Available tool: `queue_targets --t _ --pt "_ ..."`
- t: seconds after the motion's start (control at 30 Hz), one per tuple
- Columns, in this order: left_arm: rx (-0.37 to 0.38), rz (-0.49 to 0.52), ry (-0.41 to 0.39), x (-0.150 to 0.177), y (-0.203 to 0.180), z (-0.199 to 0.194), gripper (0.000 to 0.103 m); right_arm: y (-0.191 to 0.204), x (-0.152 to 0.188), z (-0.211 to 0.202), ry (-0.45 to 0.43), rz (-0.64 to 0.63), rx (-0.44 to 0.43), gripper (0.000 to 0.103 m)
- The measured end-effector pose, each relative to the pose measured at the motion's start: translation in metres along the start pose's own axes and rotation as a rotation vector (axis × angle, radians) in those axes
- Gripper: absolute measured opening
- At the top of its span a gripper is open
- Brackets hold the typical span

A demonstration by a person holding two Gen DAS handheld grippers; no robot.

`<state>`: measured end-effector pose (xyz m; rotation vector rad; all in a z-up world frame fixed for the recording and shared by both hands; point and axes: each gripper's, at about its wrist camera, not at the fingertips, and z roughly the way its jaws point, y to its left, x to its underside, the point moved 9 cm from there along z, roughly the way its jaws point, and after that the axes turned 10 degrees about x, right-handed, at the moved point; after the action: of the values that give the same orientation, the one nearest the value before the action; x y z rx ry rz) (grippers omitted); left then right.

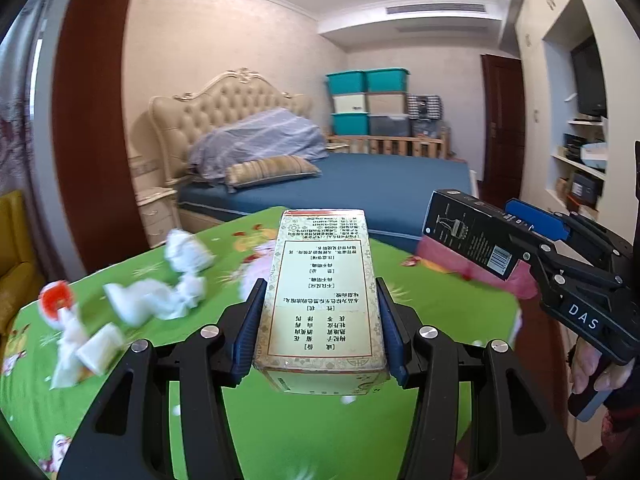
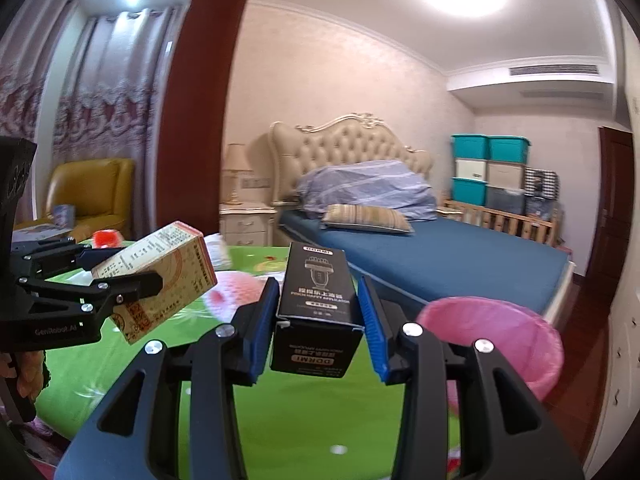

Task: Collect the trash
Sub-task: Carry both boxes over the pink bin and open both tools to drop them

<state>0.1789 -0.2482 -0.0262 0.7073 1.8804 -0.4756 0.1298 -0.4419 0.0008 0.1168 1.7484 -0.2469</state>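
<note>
Cardboard: both items in hand are small cartons, light and stiff, so a side pinch across the narrow faces is enough to carry them.
Left gripper (image 1: 320, 328): closed on the cream box (image 1: 322, 292), pads flat on its long sides, box pointing forward and lifted clear of the green cloth (image 1: 280, 432).
Right gripper (image 2: 318, 320): closed on the black box (image 2: 316, 312), held the same way, end-on to the camera.
Why held so: gripping mid-length likely keeps each carton from pivoting between the pads during a carry.
Bin (image 2: 516, 336): pink-lined, standing just past the table's right edge, below and right of the black box; the black box is the nearer of the two to it.
Remaining trash: crumpled white tissues (image 1: 160, 296) and a red-and-white wrapper (image 1: 56, 300) lie on the cloth to the left, blurred.
Step in hand: by my reading, both cartons are in transit toward the bin, neither yet over its mouth.
Next move: probably swing right, then open above the liner.
Risk: two grippers converging on one bin may collide; the boxes already sit close together.
</note>
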Motion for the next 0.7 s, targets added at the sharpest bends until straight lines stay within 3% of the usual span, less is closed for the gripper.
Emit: queue_targets --t 0.4,0.7 --pt "0.183 0.04 0.029 -0.041 -0.079 0.071 0.048 -0.126 0.024 0.009 0.028 0.081 0.202 0.04" --pt "0.284 0.073 0.026 -0.069 -0.141 0.135 0.049 -0.191 0.037 0.043 0.074 0.086 0.256 0.04"
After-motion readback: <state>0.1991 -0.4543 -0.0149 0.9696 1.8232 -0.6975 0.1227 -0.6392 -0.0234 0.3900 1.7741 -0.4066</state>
